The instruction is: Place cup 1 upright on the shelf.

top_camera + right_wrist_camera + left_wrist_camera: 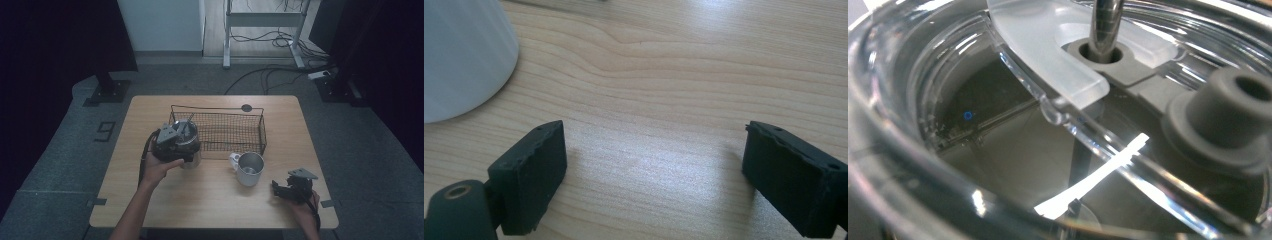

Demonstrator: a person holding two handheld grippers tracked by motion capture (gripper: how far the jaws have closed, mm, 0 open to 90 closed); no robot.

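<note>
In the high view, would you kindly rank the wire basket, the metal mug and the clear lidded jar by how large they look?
1. Wire basket, clearly the largest.
2 and 3. Metal mug and clear lidded jar look alike in size; the left claw and hand cover much of the jar, so I would not rank them.

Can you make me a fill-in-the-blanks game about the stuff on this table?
1. The wire basket sits on a table made of ____.
2. The metal mug stands just in ____ of the basket, on the person's side.
3. The jaws of the right hand-held gripper are ____, with bare table between them.
4. The left hand-held gripper is at a clear tumbler whose lid has a metal ____ through it.

Missing words: wood; front; open; straw
</note>
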